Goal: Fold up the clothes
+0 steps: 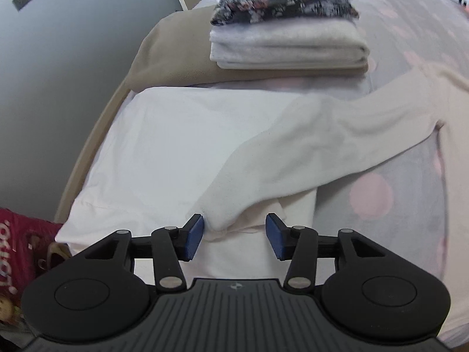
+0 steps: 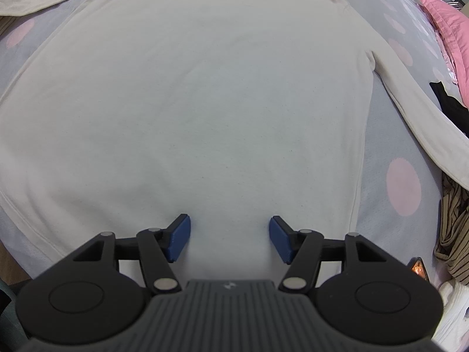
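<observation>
A cream long-sleeved top (image 2: 190, 102) lies spread flat on the bed, filling the right wrist view. Its one sleeve (image 1: 322, 146) runs across the left wrist view down to a cuff (image 1: 222, 218). My left gripper (image 1: 234, 236) is open, and the cuff end lies between its blue pads (image 1: 193, 236) without being pressed. The sleeve rests partly on a flat white cloth (image 1: 164, 152). My right gripper (image 2: 230, 239) stands open just above the top's lower body, with nothing clamped. The other sleeve (image 2: 416, 111) stretches out to the right.
A stack of folded clothes (image 1: 287, 44), topped by a dark floral piece (image 1: 284, 0), sits on a beige blanket (image 1: 176, 55). The bed cover (image 1: 372, 193) is grey with pink dots. A red bag (image 1: 14, 249) is at left. A pink quilt (image 2: 445, 29) and striped garment (image 2: 451, 234) lie right.
</observation>
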